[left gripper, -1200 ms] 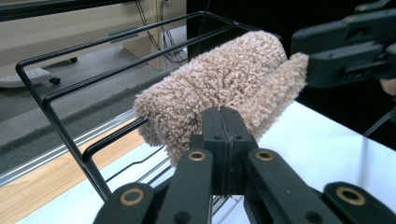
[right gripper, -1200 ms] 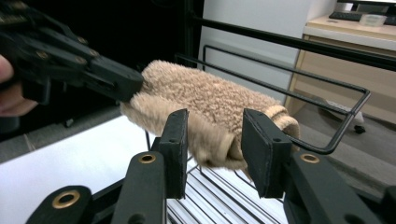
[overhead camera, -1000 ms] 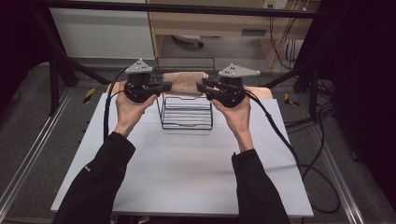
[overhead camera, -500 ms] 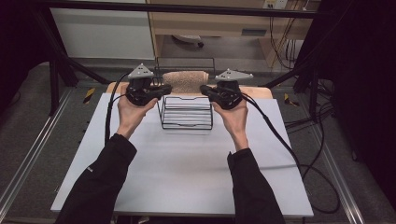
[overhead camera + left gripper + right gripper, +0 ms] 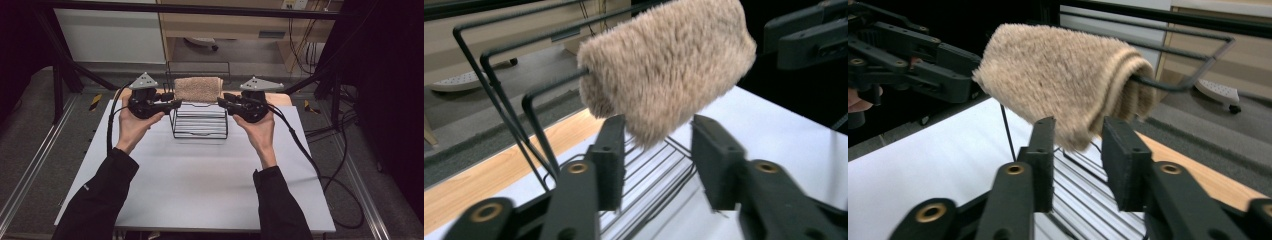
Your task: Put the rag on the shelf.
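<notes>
A tan fluffy towel (image 5: 197, 89) hangs folded over the top bar of a black wire rack (image 5: 199, 120) at the far middle of the white table (image 5: 200, 175). My left gripper (image 5: 172, 100) is at the towel's left end and my right gripper (image 5: 222, 100) is at its right end. In the left gripper view the jaws of that gripper (image 5: 656, 150) stand apart below the towel (image 5: 669, 65), whose lower edge dips between them unpressed. The right gripper (image 5: 1078, 155) shows the same under the towel (image 5: 1058, 75). Both pairs of jaws have just been opening.
The rack's wire uprights (image 5: 499, 100) rise beside the left jaws. A wooden strip (image 5: 280, 98) runs along the table's far edge. Cables (image 5: 310, 155) trail over the right side. A metal frame and cabinets stand behind the table.
Both grippers' jaws have parted from the towel's ends. The towel now hangs narrower on the rack bar. The hands have hardly shifted.
</notes>
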